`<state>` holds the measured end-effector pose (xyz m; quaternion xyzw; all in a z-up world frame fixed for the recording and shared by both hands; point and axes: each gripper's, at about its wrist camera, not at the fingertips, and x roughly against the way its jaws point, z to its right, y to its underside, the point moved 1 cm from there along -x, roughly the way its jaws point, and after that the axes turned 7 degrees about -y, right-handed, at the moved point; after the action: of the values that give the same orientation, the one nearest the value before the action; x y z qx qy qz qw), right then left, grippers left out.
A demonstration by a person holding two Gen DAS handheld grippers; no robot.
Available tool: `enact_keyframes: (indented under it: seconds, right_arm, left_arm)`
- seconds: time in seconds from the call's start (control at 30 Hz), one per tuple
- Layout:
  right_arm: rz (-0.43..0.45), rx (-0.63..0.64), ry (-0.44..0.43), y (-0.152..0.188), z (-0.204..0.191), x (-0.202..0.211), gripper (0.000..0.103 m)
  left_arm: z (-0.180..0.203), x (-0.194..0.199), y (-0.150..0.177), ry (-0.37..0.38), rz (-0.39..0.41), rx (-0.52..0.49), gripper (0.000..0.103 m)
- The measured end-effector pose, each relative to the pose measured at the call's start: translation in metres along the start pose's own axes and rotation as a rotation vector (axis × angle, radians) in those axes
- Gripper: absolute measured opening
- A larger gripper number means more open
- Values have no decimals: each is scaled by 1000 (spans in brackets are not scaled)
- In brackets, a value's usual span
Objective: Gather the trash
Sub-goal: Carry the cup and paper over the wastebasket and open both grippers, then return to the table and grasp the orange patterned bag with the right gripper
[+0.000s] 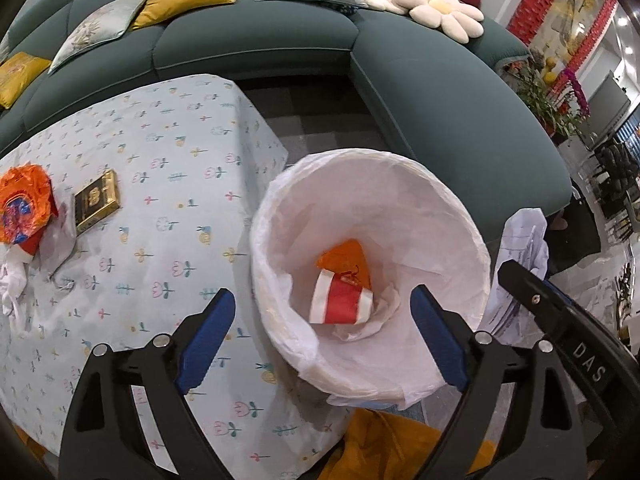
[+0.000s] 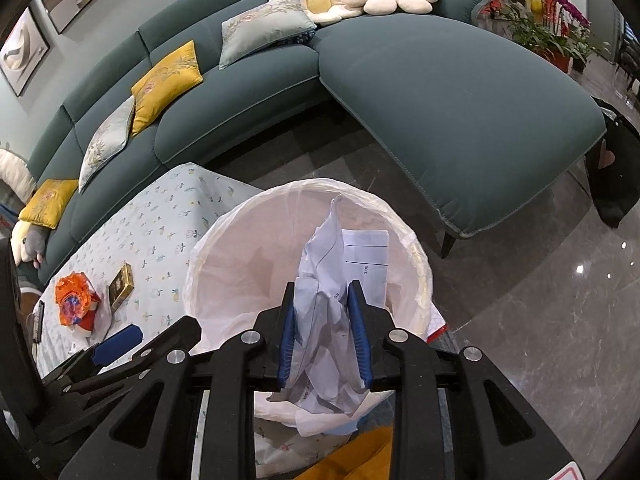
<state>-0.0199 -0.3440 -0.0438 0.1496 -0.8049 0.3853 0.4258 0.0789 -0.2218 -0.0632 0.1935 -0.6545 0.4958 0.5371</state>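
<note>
A bin lined with a white bag (image 1: 452, 216) stands beside the table; it also shows in the right wrist view (image 2: 224, 248). Inside lie a red-and-white paper cup (image 1: 342, 304) and an orange wrapper (image 1: 346, 258). My left gripper (image 1: 320, 328) is open and empty over the bin's near rim. My right gripper (image 2: 325, 304) is shut on crumpled white paper (image 2: 332, 264), held above the bin mouth; it appears in the left wrist view (image 1: 520, 256) at the right. On the table lie an orange wrapper on a red cup (image 1: 24, 208) and a gold box (image 1: 96, 200).
The table wears a light blue floral cloth (image 1: 160, 160). A dark green sofa (image 2: 440, 92) with cushions curves behind it. White tissue (image 1: 12, 288) lies at the table's left edge. A yellow cloth (image 1: 400, 444) lies below the bin. Glossy floor (image 2: 540, 320) is at right.
</note>
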Motion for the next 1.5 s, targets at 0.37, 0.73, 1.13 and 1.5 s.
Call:
enact_keyframes:
  seconds: [0.37,0.73,1.13,1.5]
  right_arm:
    - [26,48,-12,-2,-32,5,49]
    - [33,109,-26,10,-74,21,52]
    - [3,205,-66,38,-141,25,57]
    - [-57,303,-109,66,-213,5,57]
  left_arm:
    - [-35,12,8,-52,21,63,86]
    - [-82,40,21,-86,60,148,87]
    - [-163,67,42,-139,90,287,89]
    - [-251,74,65,-215,86,392,89]
